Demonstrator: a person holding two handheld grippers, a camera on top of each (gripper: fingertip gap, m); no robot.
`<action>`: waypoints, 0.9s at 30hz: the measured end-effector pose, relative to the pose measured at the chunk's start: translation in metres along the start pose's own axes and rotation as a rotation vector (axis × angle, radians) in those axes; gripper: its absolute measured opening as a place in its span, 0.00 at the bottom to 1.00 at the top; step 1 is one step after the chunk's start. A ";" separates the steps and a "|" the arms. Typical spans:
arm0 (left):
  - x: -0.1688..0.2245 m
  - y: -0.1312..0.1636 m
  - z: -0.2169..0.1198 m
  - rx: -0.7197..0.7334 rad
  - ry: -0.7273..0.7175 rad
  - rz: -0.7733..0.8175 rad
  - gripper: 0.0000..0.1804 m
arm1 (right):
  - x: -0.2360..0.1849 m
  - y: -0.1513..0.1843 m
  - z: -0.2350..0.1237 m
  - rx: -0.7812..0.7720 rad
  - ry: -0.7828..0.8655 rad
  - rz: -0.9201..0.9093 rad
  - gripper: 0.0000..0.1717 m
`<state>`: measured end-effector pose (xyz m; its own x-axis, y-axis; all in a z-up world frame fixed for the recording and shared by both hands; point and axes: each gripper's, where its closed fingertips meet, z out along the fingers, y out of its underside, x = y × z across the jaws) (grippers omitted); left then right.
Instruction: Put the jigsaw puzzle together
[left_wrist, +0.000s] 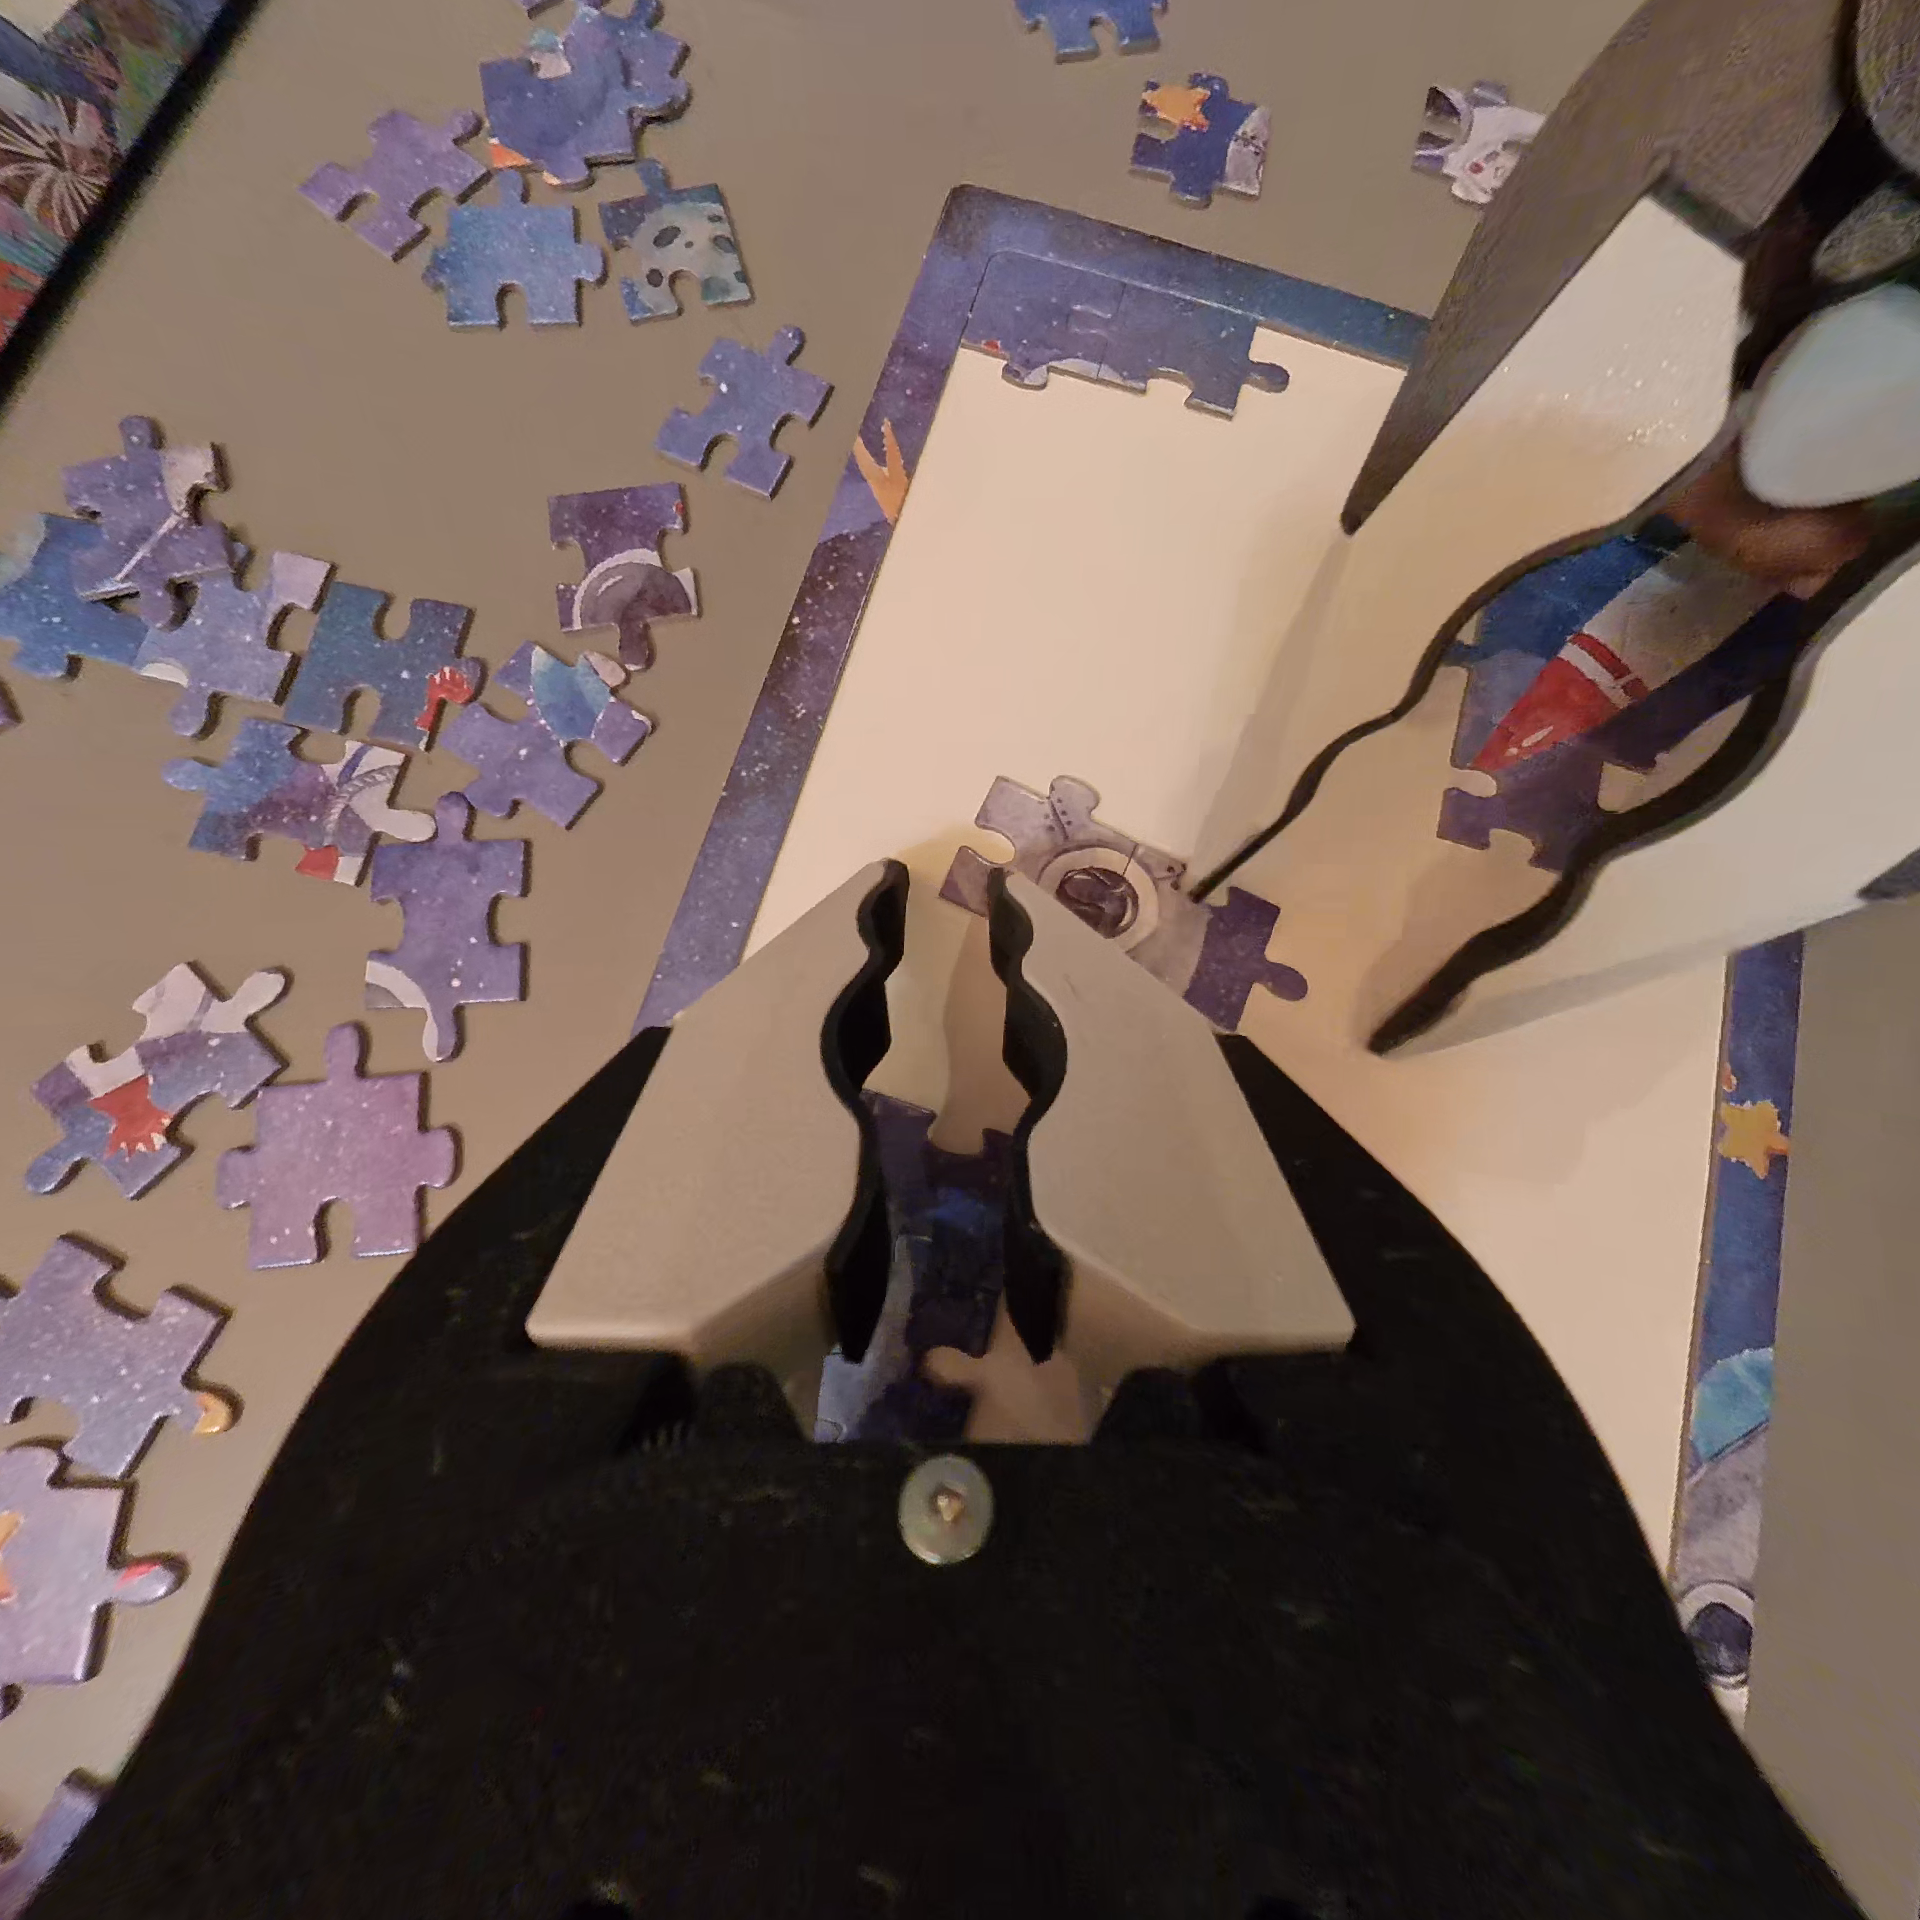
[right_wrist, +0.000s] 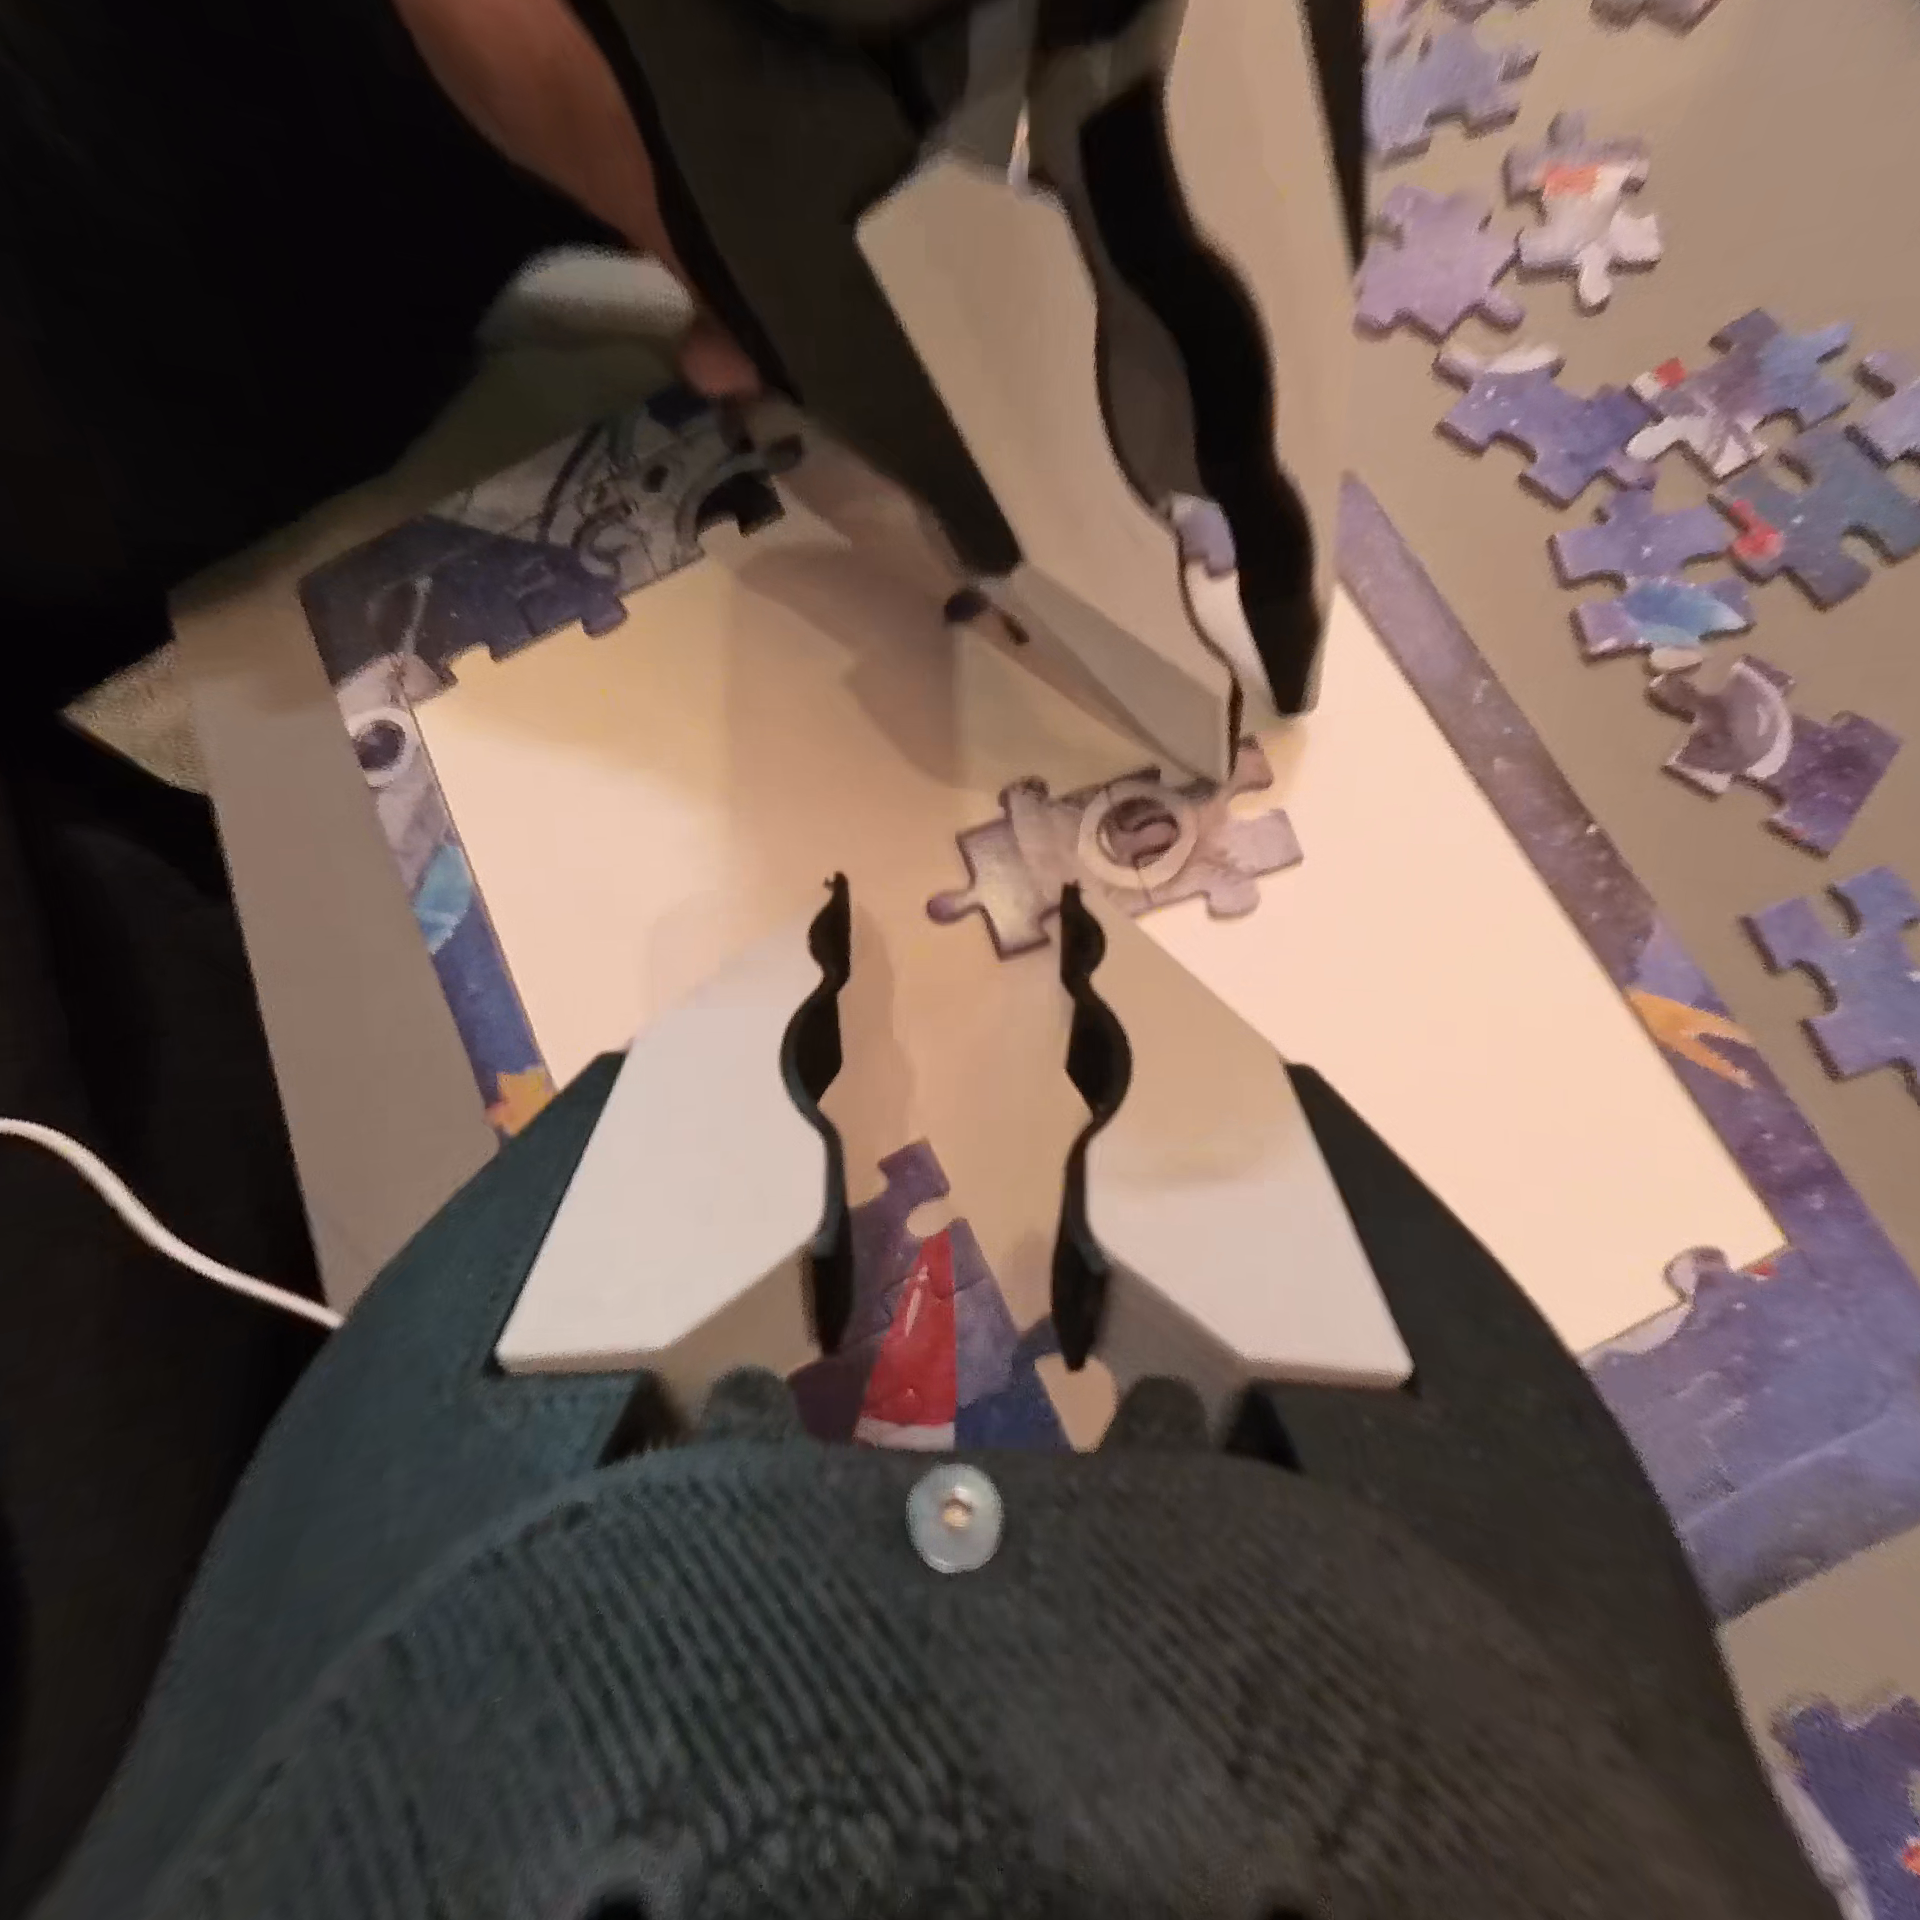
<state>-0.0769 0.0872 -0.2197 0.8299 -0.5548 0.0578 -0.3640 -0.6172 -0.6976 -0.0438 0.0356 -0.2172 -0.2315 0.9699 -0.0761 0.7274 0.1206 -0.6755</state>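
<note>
Left hand-held gripper (left_wrist: 943, 883), jaws slightly apart and empty, tips resting on the joined astronaut puzzle pieces (left_wrist: 1117, 894) as if pinning them inside the puzzle frame (left_wrist: 774, 727) on the desk (left_wrist: 312, 364), while the right hand-held gripper (right_wrist: 945, 904) hovers beside them, jaws apart.

The left gripper (left_wrist: 943, 883) has a black, finely textured body, two pale grey wedge-shaped fingers (left_wrist: 727, 1122) lined with wavy black pads, and a silver screw (left_wrist: 943, 1509) with a washer at the middle. The right gripper (right_wrist: 948, 902) has the same shape, with a dark teal ribbed body and its own silver screw (right_wrist: 954, 1522). A thin white cable (right_wrist: 156, 1226) runs beside it, and the person wears black sleeves (right_wrist: 208, 260).
</note>
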 end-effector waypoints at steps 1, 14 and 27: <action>-0.002 0.000 -0.001 0.003 -0.007 0.001 0.08 | 0.002 0.001 -0.001 -0.002 0.024 -0.019 0.22; -0.083 -0.025 -0.066 0.328 -0.313 -0.213 0.07 | 0.103 -0.039 -0.044 0.318 0.228 -0.230 0.27; -0.113 -0.029 -0.099 0.522 -0.400 -0.372 0.00 | 0.112 -0.028 -0.070 0.447 0.263 -0.179 0.21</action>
<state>-0.2018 0.1127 -0.1348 0.9854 -0.0549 0.1610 0.1349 -0.3246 -0.9362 -0.0452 0.1551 -0.1552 -0.1156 0.9695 0.2162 0.3324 0.2429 -0.9113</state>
